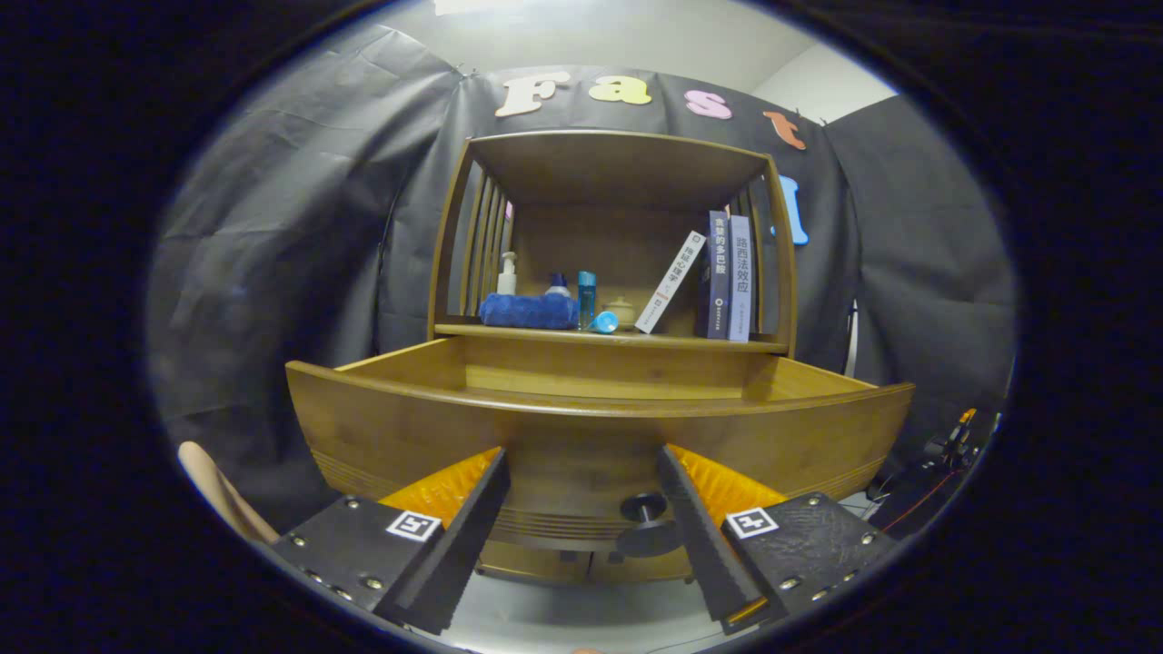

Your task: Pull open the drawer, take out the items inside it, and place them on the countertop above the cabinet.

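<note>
The wooden drawer (pixel 409 427) stands pulled out from the cabinet, its curved front panel close ahead of me. Its dark round knob (pixel 647 522) sits low on the front, just inside my right finger (pixel 695 536). My gripper (pixel 581 463) is open, fingers spread wide in front of the drawer front, nothing pressed between them. The drawer's inside is hidden below its front rim; I cannot see any items in it. Above it lies the countertop (pixel 545 332), a wooden shelf inside an open hutch.
On the countertop sit a blue folded cloth (pixel 529 311), a pump bottle (pixel 507 272), a teal bottle (pixel 587 298), a small jar (pixel 621 312) and three books (pixel 727 277), one leaning. A pale rounded object (pixel 213 490) shows beside my left finger.
</note>
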Demonstrator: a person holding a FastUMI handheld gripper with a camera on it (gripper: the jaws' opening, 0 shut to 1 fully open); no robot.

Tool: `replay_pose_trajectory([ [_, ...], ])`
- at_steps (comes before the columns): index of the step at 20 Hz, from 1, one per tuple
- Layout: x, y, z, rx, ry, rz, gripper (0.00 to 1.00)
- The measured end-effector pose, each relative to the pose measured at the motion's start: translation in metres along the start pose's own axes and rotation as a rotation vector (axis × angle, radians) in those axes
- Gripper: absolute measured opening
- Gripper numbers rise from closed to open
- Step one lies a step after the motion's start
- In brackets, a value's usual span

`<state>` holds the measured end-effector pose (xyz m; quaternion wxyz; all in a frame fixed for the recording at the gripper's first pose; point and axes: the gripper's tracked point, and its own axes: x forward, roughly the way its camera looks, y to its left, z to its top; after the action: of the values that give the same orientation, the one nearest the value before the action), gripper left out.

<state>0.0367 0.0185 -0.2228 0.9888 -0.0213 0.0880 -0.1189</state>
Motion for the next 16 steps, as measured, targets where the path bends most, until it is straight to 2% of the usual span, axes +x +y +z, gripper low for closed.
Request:
replay_pose_trajectory([
  [7, 0.012, 0.012, 0.003, 0.003, 0.015, 0.02, 0.98],
  [11, 0.018, 0.008, 0.004, -0.024, 0.007, -0.014, 0.98],
  [16, 0.031, 0.007, 0.006, -0.026, 0.016, -0.006, 0.98],
])
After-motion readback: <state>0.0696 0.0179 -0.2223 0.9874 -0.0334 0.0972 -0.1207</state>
